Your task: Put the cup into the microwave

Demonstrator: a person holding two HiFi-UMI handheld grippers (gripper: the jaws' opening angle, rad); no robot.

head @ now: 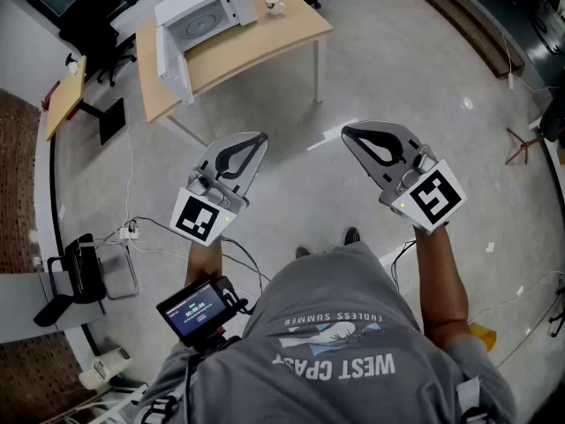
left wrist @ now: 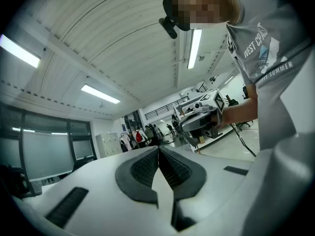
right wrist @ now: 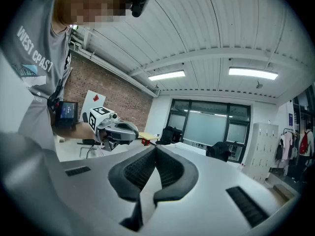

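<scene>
Holding the left gripper (head: pixel 257 140) and right gripper (head: pixel 348 132) level at the chest, jaws together on nothing, the person seems merely poised to start; far ahead, the cup (head: pixel 274 5) stands on the table (head: pixel 269 44) beside the microwave (head: pixel 206 16), its door open to receive it

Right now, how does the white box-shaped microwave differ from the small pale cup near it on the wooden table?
The white microwave is far larger than the small pale cup. In the head view the microwave sits toward the table's left end with its door swung open; the cup stands to its right, outside it. Both rest on the light wooden table.
</scene>
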